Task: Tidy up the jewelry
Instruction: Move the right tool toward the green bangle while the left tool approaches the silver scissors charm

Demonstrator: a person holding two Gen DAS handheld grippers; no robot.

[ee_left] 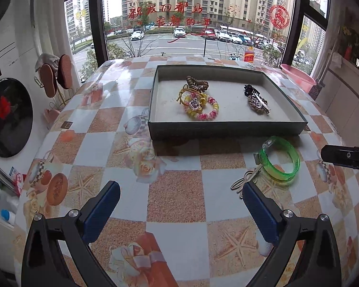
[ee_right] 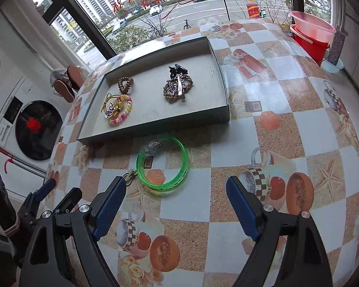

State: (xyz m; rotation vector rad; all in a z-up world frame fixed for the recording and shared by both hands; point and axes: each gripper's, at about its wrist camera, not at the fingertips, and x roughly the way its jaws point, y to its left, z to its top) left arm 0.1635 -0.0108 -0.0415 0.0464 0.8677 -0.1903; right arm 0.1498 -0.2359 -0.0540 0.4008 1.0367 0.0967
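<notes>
Open right gripper (ee_right: pixel 177 198) faces green bangle (ee_right: pixel 164 163) lying flat.

A tray (ee_left: pixel 227 125) sits on the table (ee_left: pixel 174 198) toward twelve o'clock. In it, a cluster of hair ties (ee_left: pixel 198 100) lies at nine o'clock and a beaded bracelet (ee_left: pixel 257 104) with a clip at three. Before the tray, toward four o'clock, a bangle (ee_left: pixel 280 161) lies on the table, a hairpin (ee_left: pixel 245 179) just beside it at eight.
</notes>
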